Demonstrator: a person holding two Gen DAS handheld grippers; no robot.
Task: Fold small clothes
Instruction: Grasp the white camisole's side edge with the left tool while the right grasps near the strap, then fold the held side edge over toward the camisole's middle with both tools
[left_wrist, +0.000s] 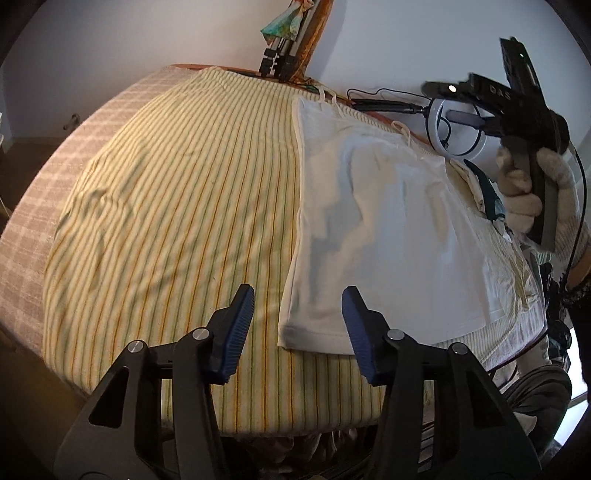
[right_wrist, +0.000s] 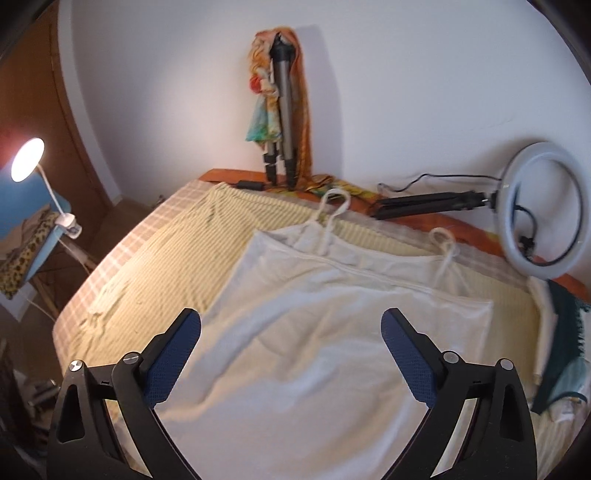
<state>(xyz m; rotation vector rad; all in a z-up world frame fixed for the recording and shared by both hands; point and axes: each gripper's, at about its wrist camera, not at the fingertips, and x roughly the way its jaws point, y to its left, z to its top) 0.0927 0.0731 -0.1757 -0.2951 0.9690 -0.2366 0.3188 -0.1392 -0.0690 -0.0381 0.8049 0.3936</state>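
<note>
While white camisole (left_wrist: 373, 236) lies flat, left fingers (left_wrist: 240, 325) half-open straddle its hem corner; right fingers (right_wrist: 173, 354) wide, empty, above it.

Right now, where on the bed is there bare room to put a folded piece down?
Free: the striped cover between the white camisole and the checked edge. Crowded: beyond the camisole, by the dark green clothes and ring light.

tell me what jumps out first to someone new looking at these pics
A white strappy top lies spread flat on the striped yellow cover of a bed, filling the middle of both views. Behind it a ring light lies at the far right edge by the wall, and a lit lamp glows at far left.
</note>
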